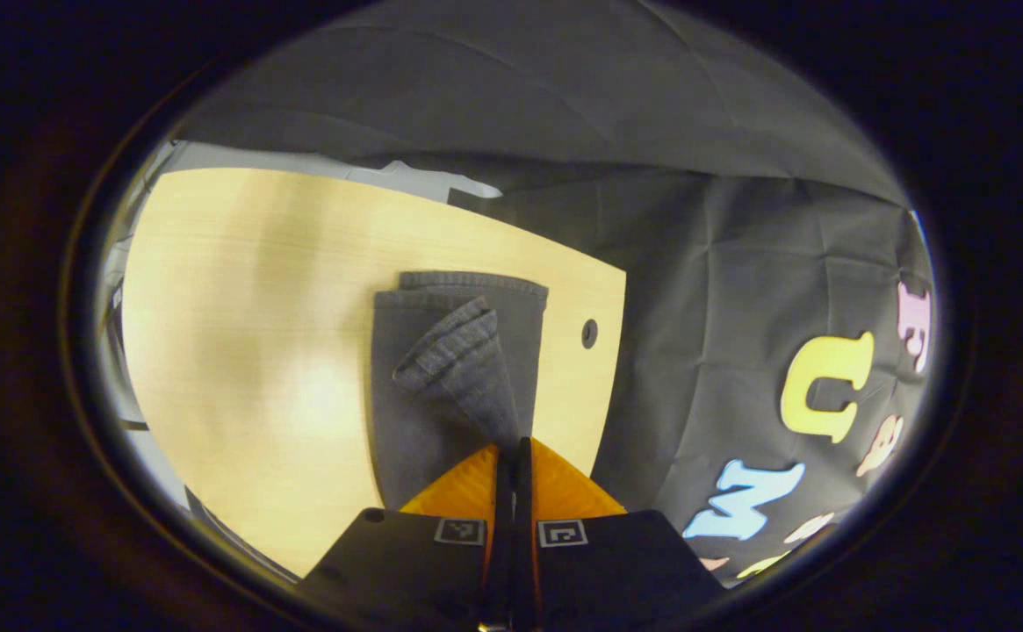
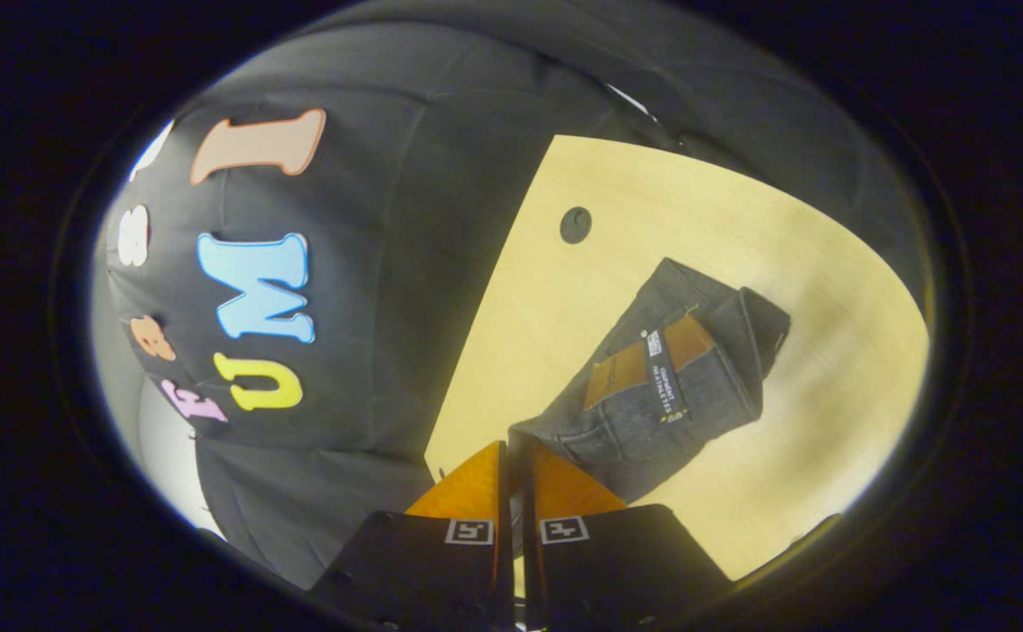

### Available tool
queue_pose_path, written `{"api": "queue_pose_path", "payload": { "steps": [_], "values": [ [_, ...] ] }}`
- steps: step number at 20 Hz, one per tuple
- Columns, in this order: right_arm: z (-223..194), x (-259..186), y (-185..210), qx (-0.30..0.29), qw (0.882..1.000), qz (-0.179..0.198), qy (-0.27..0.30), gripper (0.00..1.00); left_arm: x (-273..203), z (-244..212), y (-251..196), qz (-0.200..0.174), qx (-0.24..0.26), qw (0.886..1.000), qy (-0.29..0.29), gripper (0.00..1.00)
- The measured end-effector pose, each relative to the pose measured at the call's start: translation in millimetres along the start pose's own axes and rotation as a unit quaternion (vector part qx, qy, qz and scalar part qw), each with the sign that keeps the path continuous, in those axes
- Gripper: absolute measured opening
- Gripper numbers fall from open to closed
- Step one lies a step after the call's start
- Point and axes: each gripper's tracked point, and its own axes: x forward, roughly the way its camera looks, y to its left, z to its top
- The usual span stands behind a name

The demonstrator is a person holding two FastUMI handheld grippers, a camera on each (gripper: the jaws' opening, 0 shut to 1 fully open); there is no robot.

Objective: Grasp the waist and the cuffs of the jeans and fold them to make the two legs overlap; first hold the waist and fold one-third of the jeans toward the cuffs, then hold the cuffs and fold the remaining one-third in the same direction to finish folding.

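- Left gripper (image 1: 512,446): the 2 orange fingers are pressing together w/ a piece of dark denim between them. It is pinching the cuff end of the jeans (image 1: 454,377) and lifting it, so a ribbed fold is rising from the flat part toward the fingertips.
- This gripper is looking down along the length of the jeans, tilted forward over the bench (image 1: 248,351).
- Right gripper (image 2: 514,448): the fingers are standing nearly together, w/ only a thin gap. Denim is sitting just at the tips, at the pocket side of the waist, but I cannot tell if both fingers are really pressing on it.
- This gripper is pointing down at an angle, close to the bench edge that is facing the black cloth wall (image 2: 371,263).
- In the right gripper view, the jeans (image 2: 669,377) are lying diagonal, from near that edge toward the middle of the bench. The waist w/ a brown patch (image 2: 634,360) and a dark label strip (image 2: 665,376) is facing up.
- Bench: light wood, smooth, w/ some glare. A round dark hole (image 2: 575,225) is sitting near the edge, apart from the jeans.
- Count: 1 pair of jeans, 2 grippers, 1 hole, 1 patch, 1 label strip.
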Motion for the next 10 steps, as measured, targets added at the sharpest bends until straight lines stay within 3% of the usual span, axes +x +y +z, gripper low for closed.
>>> {"api": "queue_pose_path", "payload": {
  "steps": [5,10],
  "values": [
    [30.0,48.0,-17.3,0.014,0.999,-0.008,-0.029,0.04,70.3,5.2,-43.4,-0.012,0.06,0.998,0.012,0.08],
    [42.3,90.6,-42.9,0.013,0.997,-0.038,-0.06,0.04,149.5,0.5,-37.6,0.011,0.078,0.996,0.033,0.08]
  ]
}}
